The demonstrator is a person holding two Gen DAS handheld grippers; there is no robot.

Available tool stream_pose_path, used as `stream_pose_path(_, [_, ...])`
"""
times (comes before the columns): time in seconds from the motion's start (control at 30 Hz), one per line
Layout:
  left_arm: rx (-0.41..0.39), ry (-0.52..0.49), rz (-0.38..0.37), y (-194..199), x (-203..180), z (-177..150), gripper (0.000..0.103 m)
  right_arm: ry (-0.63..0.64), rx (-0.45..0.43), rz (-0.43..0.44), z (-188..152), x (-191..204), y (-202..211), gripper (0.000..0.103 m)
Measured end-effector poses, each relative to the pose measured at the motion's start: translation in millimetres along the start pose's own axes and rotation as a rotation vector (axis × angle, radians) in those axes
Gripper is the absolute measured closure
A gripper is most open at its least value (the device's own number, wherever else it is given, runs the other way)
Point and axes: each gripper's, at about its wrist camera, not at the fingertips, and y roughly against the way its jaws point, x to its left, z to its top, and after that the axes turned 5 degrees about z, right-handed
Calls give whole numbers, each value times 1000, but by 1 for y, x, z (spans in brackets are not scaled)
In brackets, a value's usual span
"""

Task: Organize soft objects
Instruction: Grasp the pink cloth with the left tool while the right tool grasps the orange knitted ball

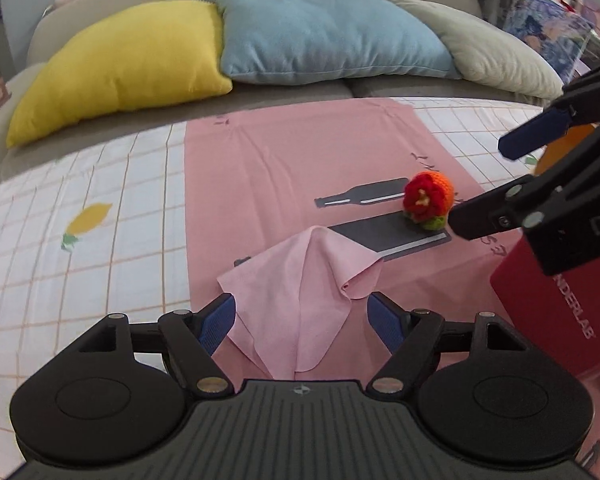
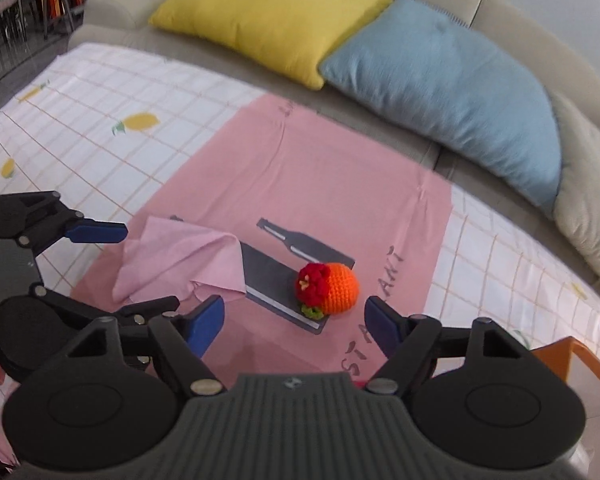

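The left tongs [image 1: 300, 316] stand open around the crumpled pink cloth [image 1: 300, 280], the right tongs [image 2: 294, 320] open just short of the crocheted ball [image 2: 328, 289].

Each tool is matte black plastic. The left tool [image 1: 301, 317] has a ribbed grey-black base with a small round emblem, two large round discs with a circular recess, and angled link arms pinned by silver rivets. Its fingers [image 1: 217, 322] carry dark blue ribbed pads. The right tool [image 2: 295, 319] is built alike.
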Motion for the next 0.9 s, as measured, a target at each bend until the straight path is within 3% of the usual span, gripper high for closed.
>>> stream_pose_path(0.17, [53,54,-8,-11,3,4,15,6,102,-17,16,-5,-30,27])
stream_pose_path(0.43, [103,12,2,-32,-6,12,13,-13,183,-36,37,-17,-59,28])
stream_pose_path(0.63, [104,29,15,-41,-5,18,12,-34,232,-49,41,-23,-76,38])
stream_pose_path(0.7, [101,26,31,-42,-4,18,18,-49,252,-46,40,-27,-80,53])
stream_pose_path(0.73, [99,21,38,-42,-4,18,26,-52,254,-48,39,-29,-80,53])
stream_pose_path(0.83, [96,23,46,-40,-3,18,36,-48,249,-34,39,-29,-79,54])
stream_pose_path(0.9, [91,22,54,-38,-3,18,50,-46,245,-34,38,-29,-78,55])
